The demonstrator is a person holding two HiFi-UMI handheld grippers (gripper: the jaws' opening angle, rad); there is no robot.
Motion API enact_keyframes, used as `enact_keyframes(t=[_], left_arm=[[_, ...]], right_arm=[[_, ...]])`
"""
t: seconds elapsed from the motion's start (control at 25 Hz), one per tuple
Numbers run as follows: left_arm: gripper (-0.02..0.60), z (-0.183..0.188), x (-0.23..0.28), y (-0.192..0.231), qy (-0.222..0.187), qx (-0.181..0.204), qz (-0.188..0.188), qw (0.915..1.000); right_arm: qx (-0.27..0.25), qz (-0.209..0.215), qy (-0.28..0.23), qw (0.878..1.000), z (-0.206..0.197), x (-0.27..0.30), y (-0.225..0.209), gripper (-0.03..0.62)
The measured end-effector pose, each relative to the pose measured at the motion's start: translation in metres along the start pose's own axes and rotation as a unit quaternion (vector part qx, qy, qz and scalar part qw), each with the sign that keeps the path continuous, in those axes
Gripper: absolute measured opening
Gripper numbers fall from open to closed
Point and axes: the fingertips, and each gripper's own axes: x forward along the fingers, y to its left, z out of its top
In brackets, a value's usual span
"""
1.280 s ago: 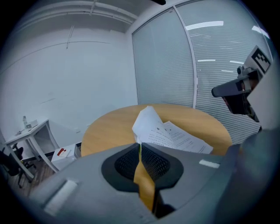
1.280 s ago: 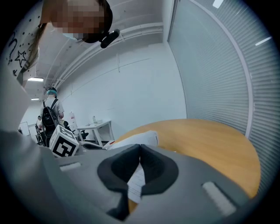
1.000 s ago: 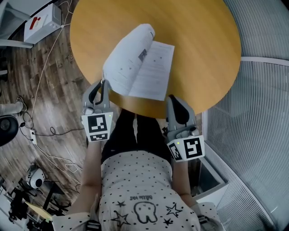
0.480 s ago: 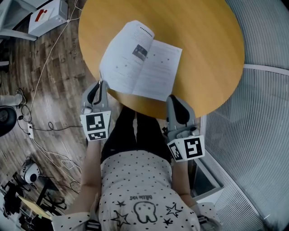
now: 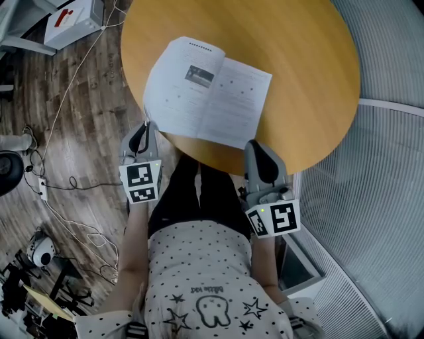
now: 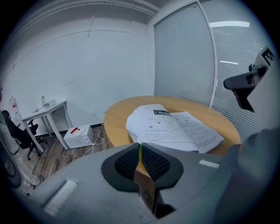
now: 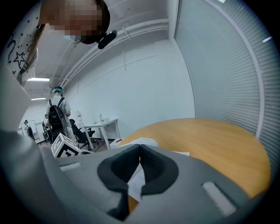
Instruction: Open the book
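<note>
The book point(image 5: 205, 89) lies open on the round wooden table point(image 5: 298, 59), its white printed pages facing up. My left gripper point(image 5: 146, 122) sits at the book's near left corner, jaws shut on the edge of the left page. In the left gripper view the book point(image 6: 175, 127) spreads just beyond the closed left gripper point(image 6: 140, 144). My right gripper point(image 5: 255, 142) rests at the table's near edge, beside the book's near right corner, shut with nothing in it. In the right gripper view a white page point(image 7: 140, 142) shows past the right gripper point(image 7: 140, 146).
A white box point(image 5: 69, 20) and loose cables point(image 5: 66, 179) lie on the wooden floor to the left. A blind-covered glass wall point(image 5: 391, 165) curves round the right side. A white desk point(image 6: 43, 109) stands by the far wall, and people point(image 7: 57, 113) stand in the background.
The left page, arched high a second ago, has come down nearly flat. My left gripper moved left and down with it. The right gripper has stayed put.
</note>
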Motion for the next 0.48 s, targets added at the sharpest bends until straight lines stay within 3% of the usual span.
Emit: enact_keyframes(t=[0.48], left_arm=[[0.025, -0.026, 0.016, 0.004, 0.024, -0.033, 0.006, 0.9991]], right_arm=[[0.002, -0.01, 0.001, 1.0, 0.001, 0.001, -0.002, 0.003]])
